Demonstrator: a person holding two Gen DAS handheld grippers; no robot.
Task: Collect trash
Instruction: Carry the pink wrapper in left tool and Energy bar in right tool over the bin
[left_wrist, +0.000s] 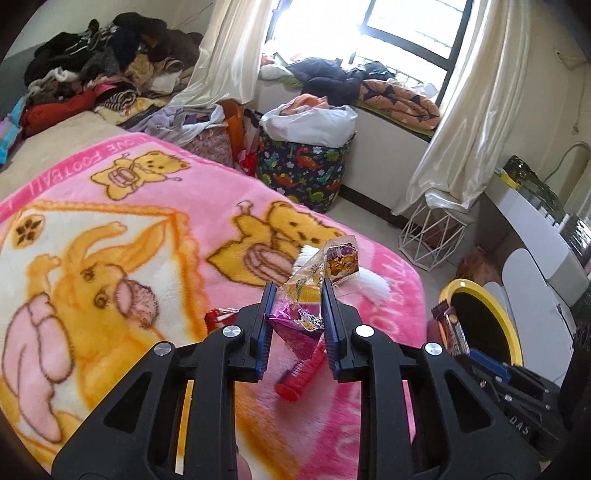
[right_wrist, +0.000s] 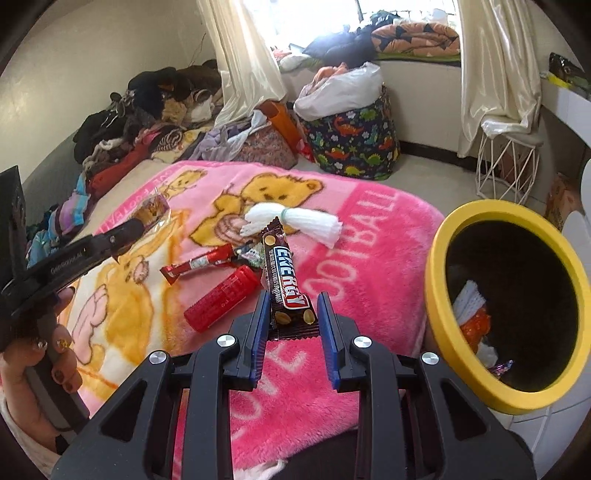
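My left gripper (left_wrist: 298, 295) is shut on a crinkled purple and clear snack wrapper (left_wrist: 334, 264), held up over the pink blanket (left_wrist: 155, 229). In the right wrist view the left gripper (right_wrist: 136, 223) shows at the left with that wrapper (right_wrist: 153, 210). My right gripper (right_wrist: 291, 299) is shut on a brown Energy bar wrapper (right_wrist: 286, 280), raised above the blanket near the yellow-rimmed bin (right_wrist: 439, 306), which holds several bits of trash. On the blanket lie a red tube (right_wrist: 225, 295), a red wrapper (right_wrist: 199, 264) and a white foam net (right_wrist: 295, 219).
The bin (left_wrist: 469, 282) stands off the bed's right edge. A dinosaur-print basket (right_wrist: 354, 144) and a white wire stool (right_wrist: 506, 166) stand on the floor beyond. Clothes (left_wrist: 103, 66) are piled at the bed's far end. A hand (right_wrist: 37, 354) holds the left gripper's handle.
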